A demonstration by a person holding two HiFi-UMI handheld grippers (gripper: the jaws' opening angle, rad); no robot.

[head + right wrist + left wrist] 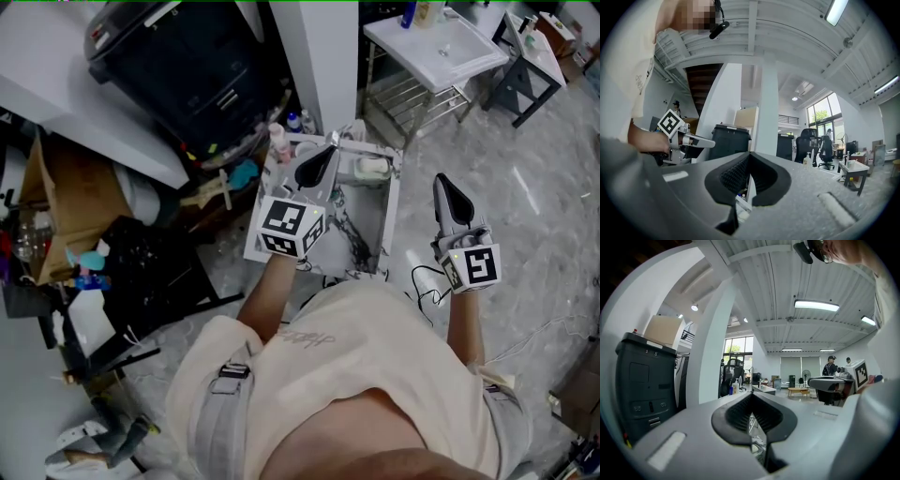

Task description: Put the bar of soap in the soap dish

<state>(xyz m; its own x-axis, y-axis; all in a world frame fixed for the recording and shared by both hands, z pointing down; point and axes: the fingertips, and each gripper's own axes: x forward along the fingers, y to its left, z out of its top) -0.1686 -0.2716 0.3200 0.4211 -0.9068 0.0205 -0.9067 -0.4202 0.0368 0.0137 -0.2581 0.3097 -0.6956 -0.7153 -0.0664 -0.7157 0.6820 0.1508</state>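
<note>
Cluttered workshop floor, small white stand (388, 216) upper centre of the head view. Bar of soap (374, 166) looks to be lying in the soap dish (359, 175) on that stand, but it's too small to be sure. Left gripper (330, 148) hovers just left of it, jaws together, empty. Right gripper (441, 182) is centre right, well clear, also closed on nothing. Both are level, pointing away from the body. Reads as placement done; next, check the bar is seated.
</note>
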